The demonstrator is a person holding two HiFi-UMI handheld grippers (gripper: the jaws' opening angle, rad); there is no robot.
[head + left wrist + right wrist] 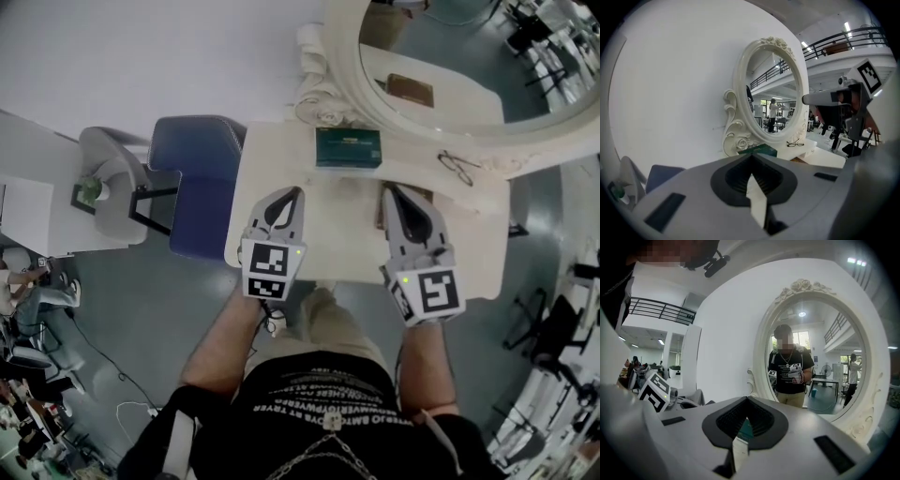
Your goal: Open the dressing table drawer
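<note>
Over the near half of the white dressing table, at ctr of the head view, we hold both tools side by side, tips pointing up-frame twd the oval mirror. Our left gripper sits left of ctr w/ its jaws together, tips meeting in a point, nothing clamped. The left gripper view shows the same left gripper w/ pads closed and only a thin pale slit below the apex. Our right gripper sits right of ctr, jaws likewise together and empty. In the right gripper view the right gripper has its tips meeting, and a teal sliver shows thru the slit btwn the pads; we can't say for sure what it is. No view shows the drawer front; only the table's top is visible, w/ our legs just below its near edge. A green box lies at the upper middle of the top, just below the mirror's carved base, up-frame of both tips and apart from them. Eyeglasses lie to the box's right, near the mirror frame. A blue chair stands just beside the table's left edge. From the left gripper view we see mirror, box and glasses ahead, w/ the right gripper at frame right. In the right gripper view the mirror reflects a person in a black T-shirt holding both tools.
</note>
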